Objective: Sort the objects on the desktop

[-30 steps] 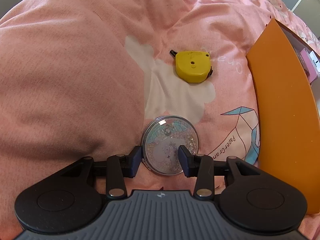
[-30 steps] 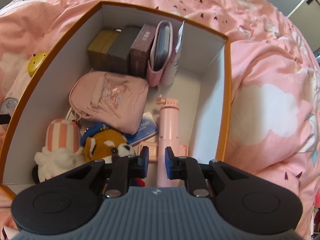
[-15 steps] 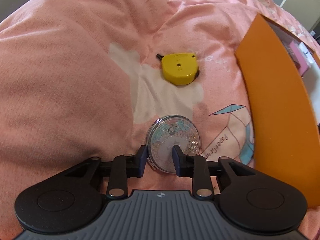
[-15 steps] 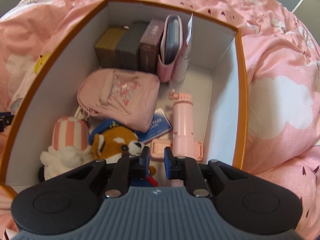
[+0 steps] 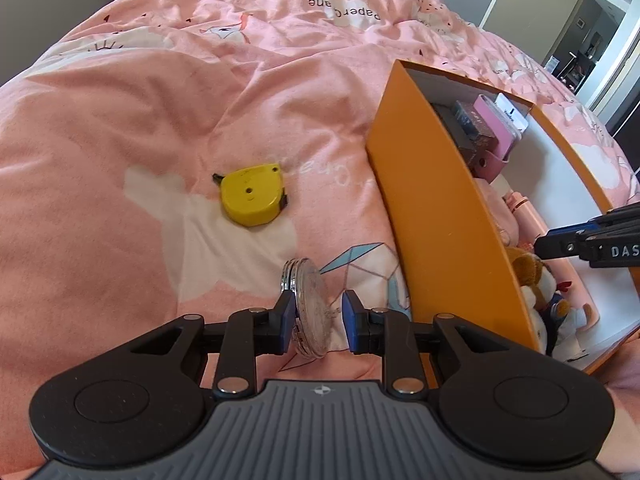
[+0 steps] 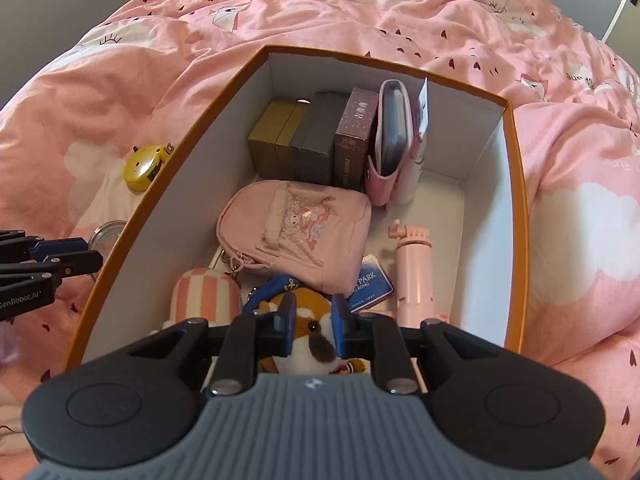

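Note:
My left gripper point(image 5: 318, 309) is shut on a round clear glitter case point(image 5: 310, 316), which is lifted off the pink quilt and tilted on edge between the blue pads. A yellow tape measure point(image 5: 252, 194) lies on the quilt farther ahead, also seen left of the box as the tape measure point(image 6: 144, 166). The orange box point(image 5: 432, 200) stands to the right. My right gripper point(image 6: 314, 312) hovers inside the box over a red panda plush point(image 6: 316, 344). Its jaws are opening slightly with nothing gripped. A pink selfie stick point(image 6: 414, 268) lies on the box floor to its right.
In the box point(image 6: 168, 196) are a pink pouch point(image 6: 296, 232), a striped plush point(image 6: 208, 292), a blue card and several small boxes point(image 6: 312, 140) standing along the far wall. Rumpled quilt surrounds it. A doorway shows at the far right.
The left jaws closed on the round case and raised it, tipping it from flat to on edge. The right gripper drew back from the pink stick, which now lies in the box.

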The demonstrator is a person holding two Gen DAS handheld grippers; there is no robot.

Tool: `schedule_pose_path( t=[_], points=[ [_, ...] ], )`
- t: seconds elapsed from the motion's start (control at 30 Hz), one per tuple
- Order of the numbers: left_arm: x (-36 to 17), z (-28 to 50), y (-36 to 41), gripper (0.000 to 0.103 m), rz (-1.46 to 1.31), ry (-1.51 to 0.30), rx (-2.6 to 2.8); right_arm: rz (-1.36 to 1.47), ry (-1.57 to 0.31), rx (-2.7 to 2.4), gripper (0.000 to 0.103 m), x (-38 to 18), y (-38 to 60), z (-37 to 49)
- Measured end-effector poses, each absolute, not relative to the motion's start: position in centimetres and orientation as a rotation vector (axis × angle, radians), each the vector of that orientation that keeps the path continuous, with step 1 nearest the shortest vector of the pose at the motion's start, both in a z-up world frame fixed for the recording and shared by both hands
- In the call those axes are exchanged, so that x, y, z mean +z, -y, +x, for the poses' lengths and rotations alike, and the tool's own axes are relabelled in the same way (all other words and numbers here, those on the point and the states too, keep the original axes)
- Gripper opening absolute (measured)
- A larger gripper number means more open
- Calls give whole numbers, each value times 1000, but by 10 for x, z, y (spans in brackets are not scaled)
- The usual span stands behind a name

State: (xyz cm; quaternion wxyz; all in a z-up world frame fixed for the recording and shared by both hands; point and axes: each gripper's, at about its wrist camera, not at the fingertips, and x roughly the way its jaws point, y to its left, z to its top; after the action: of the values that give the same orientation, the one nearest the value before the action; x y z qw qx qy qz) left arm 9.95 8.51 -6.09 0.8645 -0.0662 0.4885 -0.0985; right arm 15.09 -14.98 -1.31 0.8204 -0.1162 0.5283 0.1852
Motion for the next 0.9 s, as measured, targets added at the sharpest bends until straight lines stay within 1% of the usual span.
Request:
schedule_pose_path(
  t=[0.13, 0.3, 0.43, 0.57, 0.67, 0.73, 0.8, 0.9],
  points=[
    [-58, 99, -81, 26, -209, -1014, -272, -228, -1122, 396, 20, -12, 155, 149],
    [-57, 96, -62, 26, -75, -996, -218, -179, -1114, 409, 20, -8, 160, 147],
    [-56, 92, -58, 25, -56, -996, -246, -109, -1076, 502, 20, 3, 150, 143],
    [-57, 87, -55, 25, -26, -994, -245, -73, -1010, 632, 18, 21, 124, 142],
    [-56, 85, -55, 25, -24, -993, -242, -89, -994, 724, 16, 29, 93, 142],
    [-56, 85, -56, 25, -26, -990, -241, -139, -1001, 753, 14, 26, 69, 140],
    [-55, 85, -57, 25, -28, -991, -244, -182, -1022, 777, 10, 19, 48, 139],
    [-55, 84, -59, 25, -32, -989, -252, -235, -1070, 795, 9, 1, 22, 140]
  ],
)
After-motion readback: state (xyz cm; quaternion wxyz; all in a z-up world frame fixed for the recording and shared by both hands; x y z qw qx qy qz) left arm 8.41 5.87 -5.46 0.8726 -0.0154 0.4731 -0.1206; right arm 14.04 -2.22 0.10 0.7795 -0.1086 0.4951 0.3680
